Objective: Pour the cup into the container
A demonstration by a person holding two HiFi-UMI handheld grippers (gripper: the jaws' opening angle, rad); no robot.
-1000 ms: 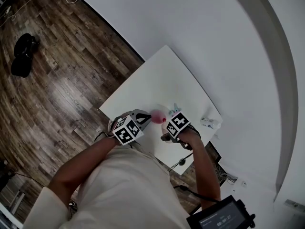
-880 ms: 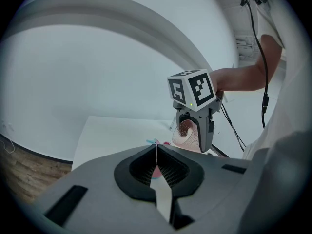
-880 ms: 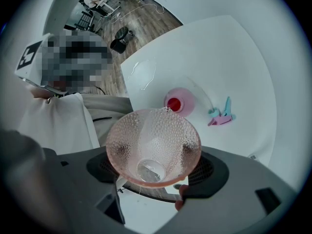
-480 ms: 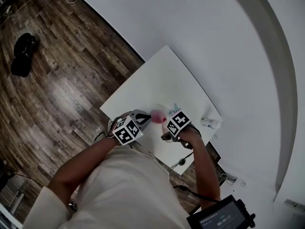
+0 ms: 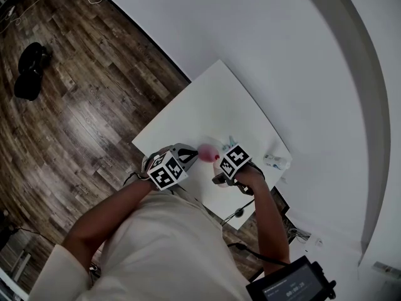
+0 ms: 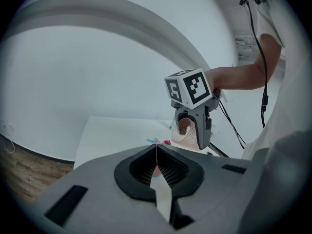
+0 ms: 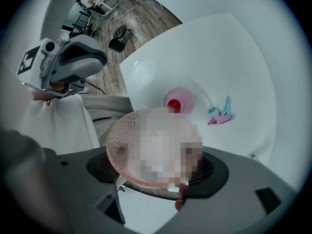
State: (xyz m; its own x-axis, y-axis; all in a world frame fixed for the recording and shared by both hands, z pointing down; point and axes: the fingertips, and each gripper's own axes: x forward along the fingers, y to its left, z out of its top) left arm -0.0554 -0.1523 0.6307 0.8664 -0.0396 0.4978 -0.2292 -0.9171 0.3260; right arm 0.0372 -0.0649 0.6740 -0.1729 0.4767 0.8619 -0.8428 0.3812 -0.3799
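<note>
Gripping the tilted pink cup [image 7: 119,147], its inside hard to make out, your right gripper [image 7: 156,172] has the container [image 7: 179,100] just beyond the cup's far rim, while your left gripper [image 6: 156,152] sits closed, empty.

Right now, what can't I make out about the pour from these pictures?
- Cup contents: right gripper view, a mosaic patch covers its mouth; head view, too small.
- Container fill level: head view, too small; left gripper view, the left tool mostly hides it.
- White item at the table edge: head view, too small to identify.
</note>
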